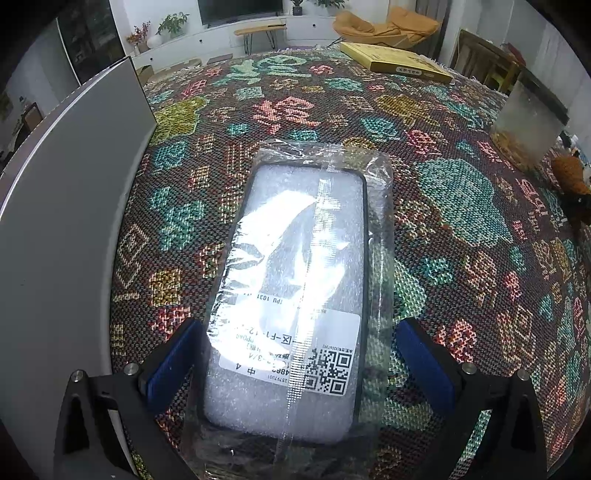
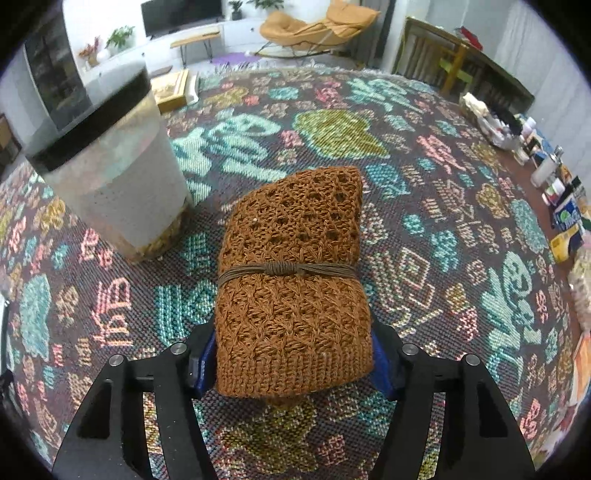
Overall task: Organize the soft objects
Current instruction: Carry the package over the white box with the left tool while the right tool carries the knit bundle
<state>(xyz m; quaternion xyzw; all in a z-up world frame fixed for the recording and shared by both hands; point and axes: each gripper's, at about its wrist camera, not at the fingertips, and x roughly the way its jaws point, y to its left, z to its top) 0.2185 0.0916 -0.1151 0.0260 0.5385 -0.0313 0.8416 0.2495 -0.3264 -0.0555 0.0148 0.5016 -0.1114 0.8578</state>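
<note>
Lying between right hand-held gripper (image 2: 291,363) pads, brown knit bundle (image 2: 291,280), gripped

I am over a table with a bright woven cloth (image 2: 332,136) full of colored shapes. Far back I see a white wall, a dark TV (image 1: 240,9), a small wooden bench (image 1: 260,31), green plants (image 1: 171,24) and a soft orange chair (image 2: 317,24)

Surface covered by woven patterned cloth (image 1: 461,206), dark ground, teal, pink and yellow motifs. Lying on it: plastic-wrapped phone case (image 1: 295,295), flat yellow box (image 1: 395,61) at far edge, translucent bin with black rim (image 2: 110,177), grey panel (image 1: 66,221) beside left edge, clutter of small packages (image 2: 554,192) along right edge.
</note>
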